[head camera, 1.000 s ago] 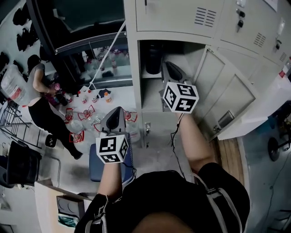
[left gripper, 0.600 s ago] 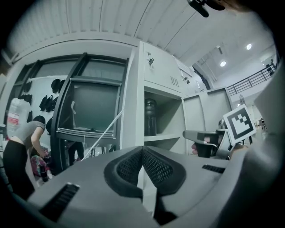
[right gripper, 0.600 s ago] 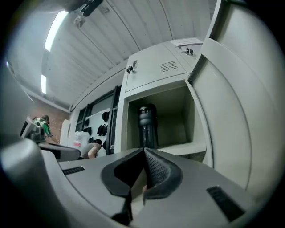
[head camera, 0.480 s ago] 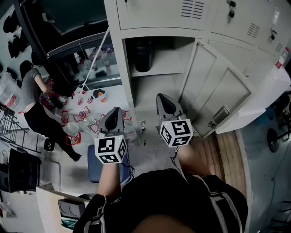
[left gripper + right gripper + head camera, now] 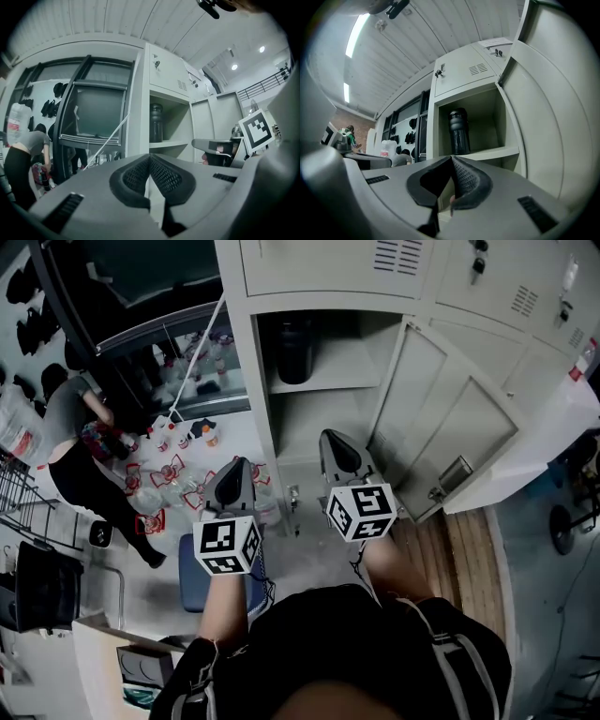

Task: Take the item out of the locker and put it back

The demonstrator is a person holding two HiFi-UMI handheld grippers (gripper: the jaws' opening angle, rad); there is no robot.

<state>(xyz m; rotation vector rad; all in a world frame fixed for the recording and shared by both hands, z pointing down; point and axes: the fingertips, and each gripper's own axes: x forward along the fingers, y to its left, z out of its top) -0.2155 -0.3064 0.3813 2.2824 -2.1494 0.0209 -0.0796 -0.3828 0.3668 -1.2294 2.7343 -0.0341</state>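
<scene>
A dark bottle (image 5: pixel 292 351) stands upright on the shelf (image 5: pixel 328 381) of the open locker; it also shows in the left gripper view (image 5: pixel 156 123) and the right gripper view (image 5: pixel 459 131). My right gripper (image 5: pixel 329 435) hovers in front of the locker below shelf level, apart from the bottle. Its jaws are shut with nothing between them (image 5: pixel 452 158). My left gripper (image 5: pixel 238 465) is held left of the locker's side wall, also shut and empty (image 5: pixel 149 157). Both point roughly level at the locker.
The locker door (image 5: pixel 450 418) hangs open to the right. A person (image 5: pixel 75 456) bends over several bottles on the floor (image 5: pixel 169 479) at left. A blue seat (image 5: pixel 197 582) sits under my left arm. A wooden strip (image 5: pixel 469 549) runs by the door.
My right gripper has come back out of the locker opening and dropped below shelf level. The bottle stays on the shelf. The left gripper has barely moved.
</scene>
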